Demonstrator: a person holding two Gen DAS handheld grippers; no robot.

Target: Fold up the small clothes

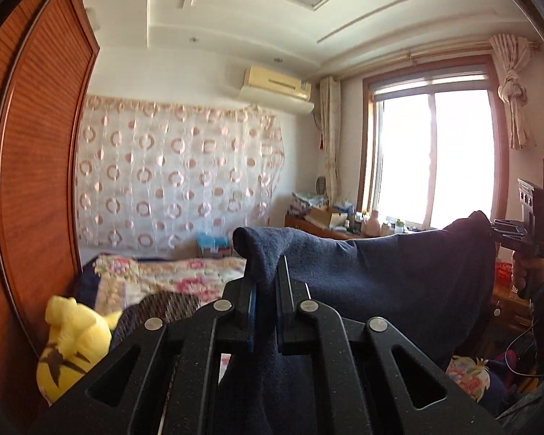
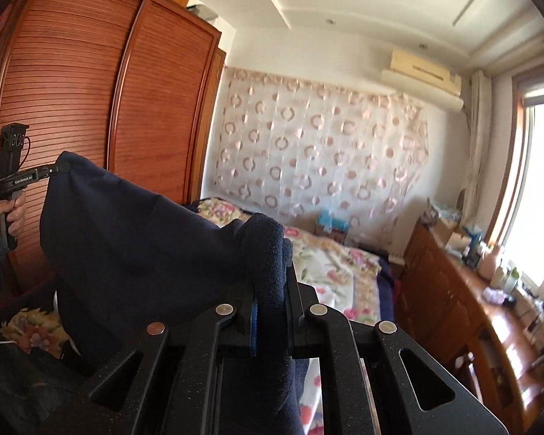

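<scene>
Sunlight fills my bedroom. Biggest of all is the brown wardrobe (image 2: 90, 108), with its ridged doors, by the head of the bed. Next to it a thin curtain (image 1: 174, 170) with pink rings hangs on the back wall, and an air conditioner (image 1: 277, 88) sits above its top corner. A bright window (image 1: 431, 159) takes up the other wall, with a tied-up curtain (image 1: 513, 90) at its side. Under the window runs a long wooden dresser (image 2: 449, 290) with bottles and boxes on top. The bed (image 2: 330, 264) has a flowery quilt, and its far edge touches the back wall.

I hold up a dark blue cloth (image 1: 399, 275) in the air above the bed. It is stretched between my two tongs and sags a little in the middle. My left tongs (image 1: 264, 286) are pinched tight on one top corner of the cloth, and a bit of it pokes up past the tips. My right tongs (image 2: 270, 282) are pinched tight on the other top corner, and the cloth bunches up over the tips there too. Each of my hands grips a handle; I can see my right hand (image 1: 522, 272) from the left camera.

A yellow stuffed toy (image 1: 72, 344) lies by the near corner of the bed, close to the wardrobe.
</scene>
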